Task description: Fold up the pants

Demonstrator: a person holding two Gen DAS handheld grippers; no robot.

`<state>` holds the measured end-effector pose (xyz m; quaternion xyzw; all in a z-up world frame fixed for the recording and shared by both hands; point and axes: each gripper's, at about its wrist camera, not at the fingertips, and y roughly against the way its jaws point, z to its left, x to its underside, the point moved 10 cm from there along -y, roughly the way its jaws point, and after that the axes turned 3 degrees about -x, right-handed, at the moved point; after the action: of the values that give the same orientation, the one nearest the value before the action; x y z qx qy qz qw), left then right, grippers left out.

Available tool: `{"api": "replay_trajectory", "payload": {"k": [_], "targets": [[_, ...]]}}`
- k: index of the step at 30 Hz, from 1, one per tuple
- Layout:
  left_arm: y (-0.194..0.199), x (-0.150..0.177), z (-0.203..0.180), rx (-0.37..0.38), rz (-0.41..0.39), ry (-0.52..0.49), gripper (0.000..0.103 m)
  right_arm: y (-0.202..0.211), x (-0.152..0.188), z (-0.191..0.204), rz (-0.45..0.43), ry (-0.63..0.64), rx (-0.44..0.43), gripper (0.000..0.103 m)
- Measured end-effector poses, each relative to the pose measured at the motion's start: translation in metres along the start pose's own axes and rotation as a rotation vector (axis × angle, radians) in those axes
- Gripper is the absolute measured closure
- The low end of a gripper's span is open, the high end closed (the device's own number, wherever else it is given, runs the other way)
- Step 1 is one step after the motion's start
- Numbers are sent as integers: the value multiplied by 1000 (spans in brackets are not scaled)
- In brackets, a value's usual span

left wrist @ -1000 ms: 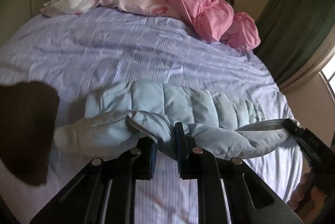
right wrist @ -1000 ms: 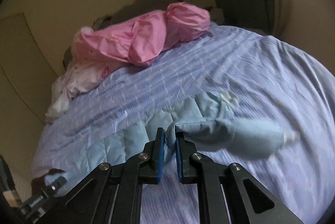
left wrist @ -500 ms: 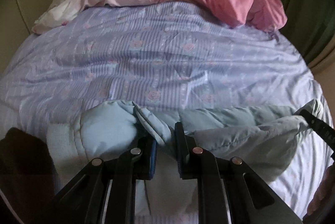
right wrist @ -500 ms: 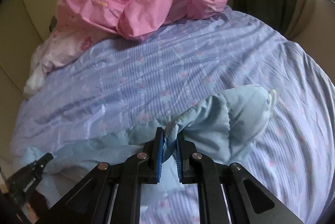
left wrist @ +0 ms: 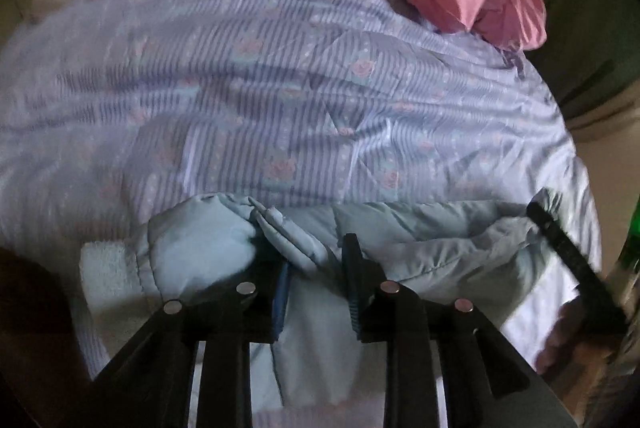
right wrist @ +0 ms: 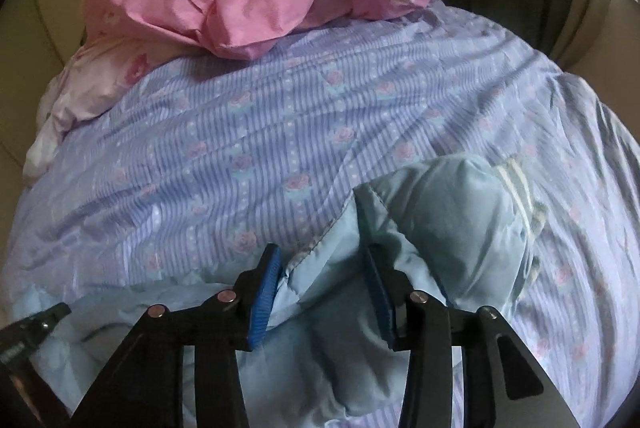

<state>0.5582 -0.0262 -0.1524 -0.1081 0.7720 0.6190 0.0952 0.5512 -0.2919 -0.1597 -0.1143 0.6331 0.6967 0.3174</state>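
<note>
Two grippers' fingers (right wrist: 262, 302) opening, fabric between; quilted pale-blue pants (right wrist: 452, 224) lie bunched.

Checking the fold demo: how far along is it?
Done: the light blue padded pants lie doubled over on the striped bedspread. In hand: the right gripper and left gripper are both opening, fabric lying loose between their pads. Left: withdrawing the grippers, and any further fold or smoothing.
</note>
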Motion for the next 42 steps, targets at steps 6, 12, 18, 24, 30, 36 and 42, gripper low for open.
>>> {"api": "replay_trajectory", "payload": {"k": [6,12,18,24,30,36,42], "targets": [[26,-1,-4,24,70,79,46,38,-13,28,-84,62,-35,36],[79,-14,-9,-18,-102,63,14,74,-19,62,-112,133,-84,36],[97,8,-37,-127,-229,-159,13,103,-18,68,-116,236,-116,36],[77,32,-103,-231,-314,-423,13,123,-22,16,-109,303,-81,36],[38,60,-170,-334,-356,-687,13,104,-40,-81,-79,136,-43,36],[1,79,-196,-405,-337,-818,13,50,-19,-150,17,-152,-137,36],[-27,79,-194,-476,-318,-885,13,10,-3,-158,44,-207,-184,37]]}}
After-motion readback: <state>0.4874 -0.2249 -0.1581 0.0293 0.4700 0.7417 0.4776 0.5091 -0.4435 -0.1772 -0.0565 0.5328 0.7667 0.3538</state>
